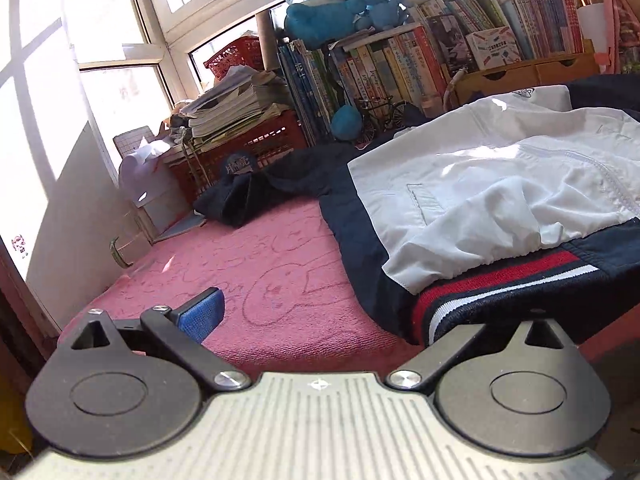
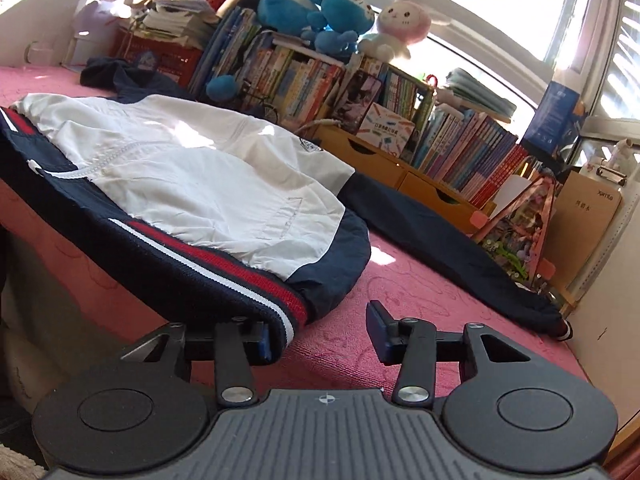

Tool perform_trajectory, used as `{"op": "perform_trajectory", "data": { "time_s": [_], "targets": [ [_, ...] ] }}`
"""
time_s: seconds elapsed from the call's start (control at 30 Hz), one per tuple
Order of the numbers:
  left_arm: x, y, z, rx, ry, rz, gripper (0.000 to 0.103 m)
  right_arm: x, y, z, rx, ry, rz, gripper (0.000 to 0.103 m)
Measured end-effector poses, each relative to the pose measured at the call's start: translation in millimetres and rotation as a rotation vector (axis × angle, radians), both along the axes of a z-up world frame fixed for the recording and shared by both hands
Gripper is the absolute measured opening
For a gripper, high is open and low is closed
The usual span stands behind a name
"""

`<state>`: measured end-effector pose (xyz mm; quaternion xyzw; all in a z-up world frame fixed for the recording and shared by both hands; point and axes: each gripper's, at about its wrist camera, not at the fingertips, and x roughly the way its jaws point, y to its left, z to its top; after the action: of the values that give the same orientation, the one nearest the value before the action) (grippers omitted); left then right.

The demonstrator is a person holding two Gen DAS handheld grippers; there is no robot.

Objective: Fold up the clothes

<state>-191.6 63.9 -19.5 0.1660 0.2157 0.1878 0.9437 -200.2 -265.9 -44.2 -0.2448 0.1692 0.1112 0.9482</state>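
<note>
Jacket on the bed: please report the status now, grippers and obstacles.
Left gripper open, right gripper open, both at the striped hem. White and navy zip jacket lies flat, unfolded, on pink bed cover. Nothing in the way.

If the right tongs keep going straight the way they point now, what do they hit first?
Probably the jacket's striped hem: the open right tongs straddle its corner, left finger beside the edge. On the centre line there is bare pink cover first; depth unclear.

We see bright windows [image 2: 492,8] above the crowded bookshelf [image 2: 400,104], which borders a sunlit pink carpet [image 1: 240,264].
</note>
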Motion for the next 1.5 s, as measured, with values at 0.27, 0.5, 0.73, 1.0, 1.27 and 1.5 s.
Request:
{"op": "perform_trajectory", "data": {
  "time_s": [0.27,0.5,0.73,1.0,1.27,1.5],
  "targets": [
    [-32,17,60,0.034,-0.132,0.043,0.102,-42,0,47,0.034,-0.084,0.111,0.024],
    [-30,27,16,-0.051,0.073,0.028,0.103,-46,5,12,-0.015,0.108,0.143,0.024],
    [-27,23,-13,-0.030,0.185,-0.053,0.103,-19,8,-26,-0.091,0.230,0.139,0.027],
    [-42,33,-4,-0.007,0.221,-0.234,0.103,-16,-17,1,-0.061,0.282,0.226,0.073],
    [-42,45,1,-0.147,0.252,-0.412,0.103,0,-10,34,-0.018,0.297,0.402,0.092],
    [-59,48,9,-0.163,0.315,-0.607,0.103,31,41,49,-0.048,0.238,0.616,0.099]
  ]
}}
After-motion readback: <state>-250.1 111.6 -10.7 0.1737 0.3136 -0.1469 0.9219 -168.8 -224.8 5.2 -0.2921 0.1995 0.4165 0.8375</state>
